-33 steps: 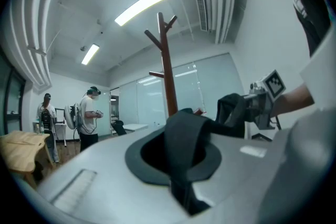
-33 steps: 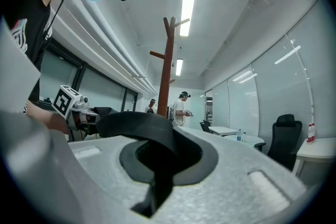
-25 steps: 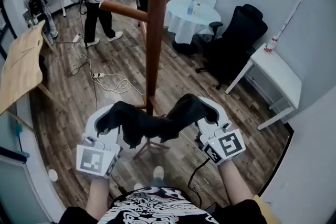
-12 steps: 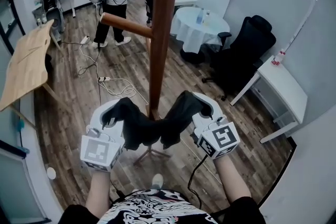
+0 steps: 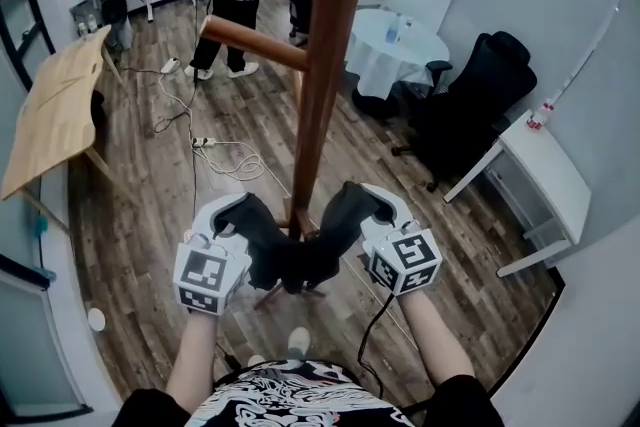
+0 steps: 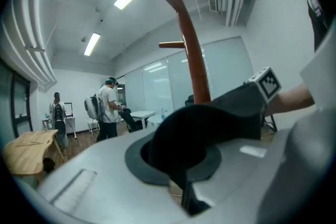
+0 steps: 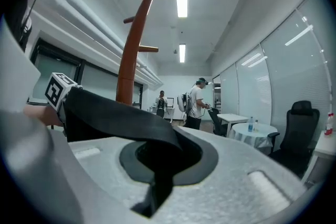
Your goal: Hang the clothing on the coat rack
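A black garment (image 5: 290, 253) hangs bunched between my two grippers, just in front of the brown wooden coat rack (image 5: 325, 85). My left gripper (image 5: 238, 213) is shut on its left end and my right gripper (image 5: 352, 202) is shut on its right end. In the left gripper view the black garment (image 6: 197, 136) fills the closed jaws of the left gripper (image 6: 181, 186), with the coat rack (image 6: 191, 55) rising behind it. The right gripper view shows the garment (image 7: 126, 113) pinched by the right gripper (image 7: 157, 186), and the coat rack (image 7: 131, 44) with its upper pegs at left.
A side peg (image 5: 250, 40) sticks out left from the rack. The rack's feet (image 5: 285, 290) stand near my shoes. A tilted wooden board (image 5: 55, 110), floor cables (image 5: 215, 155), a round white table (image 5: 400, 45), a black office chair (image 5: 475, 105) and a white desk (image 5: 545, 170) surround it. Two people stand far back.
Both grippers have drawn closer together and nearer the rack's pole, and the garment between them has bunched up. The head view has tilted up slightly.
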`<action>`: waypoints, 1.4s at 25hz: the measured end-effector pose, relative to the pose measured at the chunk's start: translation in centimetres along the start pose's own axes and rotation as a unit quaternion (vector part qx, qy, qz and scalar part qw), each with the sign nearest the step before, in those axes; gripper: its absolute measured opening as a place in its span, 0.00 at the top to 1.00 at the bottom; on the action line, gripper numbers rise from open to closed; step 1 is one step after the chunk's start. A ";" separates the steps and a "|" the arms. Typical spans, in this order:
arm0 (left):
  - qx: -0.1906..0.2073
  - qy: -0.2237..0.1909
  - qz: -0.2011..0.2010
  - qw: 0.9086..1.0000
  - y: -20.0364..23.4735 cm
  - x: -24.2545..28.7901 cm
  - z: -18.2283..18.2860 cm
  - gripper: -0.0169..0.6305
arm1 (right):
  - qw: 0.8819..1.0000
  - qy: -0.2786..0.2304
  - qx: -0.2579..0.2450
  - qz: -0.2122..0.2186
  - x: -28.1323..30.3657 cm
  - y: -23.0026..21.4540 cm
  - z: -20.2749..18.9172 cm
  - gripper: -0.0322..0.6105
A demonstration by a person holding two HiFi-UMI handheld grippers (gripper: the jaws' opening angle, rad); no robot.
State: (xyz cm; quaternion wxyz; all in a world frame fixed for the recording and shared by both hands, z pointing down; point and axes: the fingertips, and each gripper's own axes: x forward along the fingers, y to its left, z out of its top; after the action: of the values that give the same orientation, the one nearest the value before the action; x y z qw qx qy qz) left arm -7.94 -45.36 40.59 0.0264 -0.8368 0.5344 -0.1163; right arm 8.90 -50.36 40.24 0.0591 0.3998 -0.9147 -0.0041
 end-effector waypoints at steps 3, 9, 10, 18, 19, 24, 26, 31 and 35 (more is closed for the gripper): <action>0.004 -0.015 0.004 1.000 0.4 -0.7 1.2 0.98 | 1.000 -0.013 -0.005 -0.003 -0.7 -0.2 1.1 0.93; 0.002 -0.066 0.002 0.998 1.3 -1.8 5.9 0.98 | 0.996 -0.078 -0.046 -0.008 -1.9 -0.8 7.3 0.93; 0.002 -0.067 0.002 0.998 1.1 -1.9 6.5 0.98 | 0.995 -0.084 -0.055 -0.006 -1.9 -0.5 8.1 0.93; 0.003 -0.067 0.005 0.998 0.9 -2.5 6.9 0.98 | 0.994 -0.075 -0.080 0.010 -1.7 0.6 7.9 0.93; -0.005 -0.054 0.001 0.999 1.2 -2.2 5.7 0.98 | 0.995 -0.059 -0.075 0.006 -1.2 0.3 6.5 0.93; -0.030 0.007 -0.009 0.999 0.7 -0.8 0.0 0.98 | 0.999 0.010 -0.051 0.004 0.4 0.0 -0.4 0.93; -0.026 0.025 -0.010 0.999 0.1 -0.5 -1.4 0.98 | 0.998 0.027 -0.061 0.014 0.9 0.6 -2.0 0.93; -0.023 0.050 -0.030 0.998 -1.3 -0.5 -4.2 0.98 | 0.997 0.048 -0.048 0.026 0.9 1.8 -4.2 0.93; -0.036 0.070 -0.043 0.996 -1.9 -1.0 -6.0 0.88 | 0.998 0.060 -0.013 0.032 0.1 2.3 -5.4 0.79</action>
State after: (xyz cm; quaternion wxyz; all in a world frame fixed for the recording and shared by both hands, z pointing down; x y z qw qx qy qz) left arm -7.97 -43.16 46.56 -0.0463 -0.8491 0.5024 -0.1566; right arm 7.76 -48.64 45.72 0.1192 0.3690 -0.9217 0.0100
